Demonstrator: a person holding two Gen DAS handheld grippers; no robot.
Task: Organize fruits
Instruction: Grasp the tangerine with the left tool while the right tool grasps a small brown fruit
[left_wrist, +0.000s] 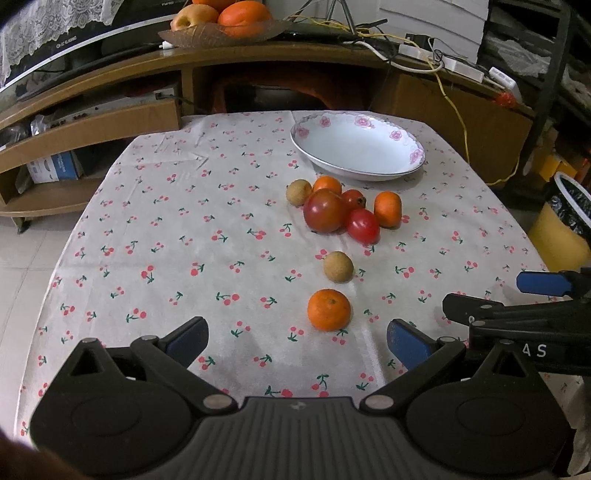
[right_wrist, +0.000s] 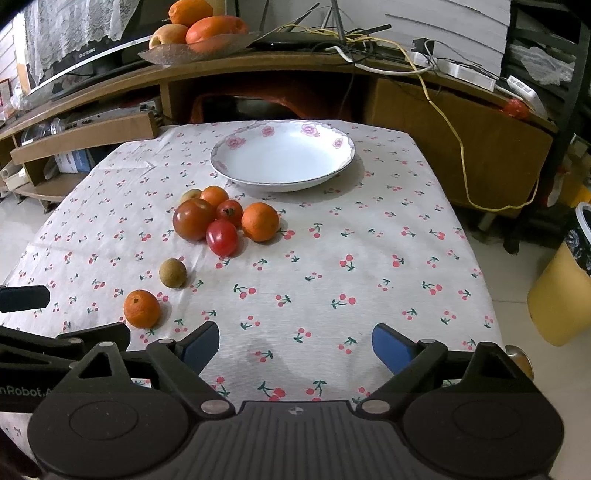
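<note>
Now, step: nothing is picked yet; the plate (right_wrist: 282, 157) at the table's far edge is bare.
Left gripper (left_wrist: 297, 341): spread wide, empty; nearest mandarin (left_wrist: 328, 309) just ahead near the front edge.
Right gripper (right_wrist: 295, 349): spread, empty.
Advice: straddle the fruit's widest part, close gently.

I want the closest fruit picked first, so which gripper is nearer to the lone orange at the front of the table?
Left. The left gripper is open just short of the orange; the right gripper sits further off, with the orange to its left.
</note>
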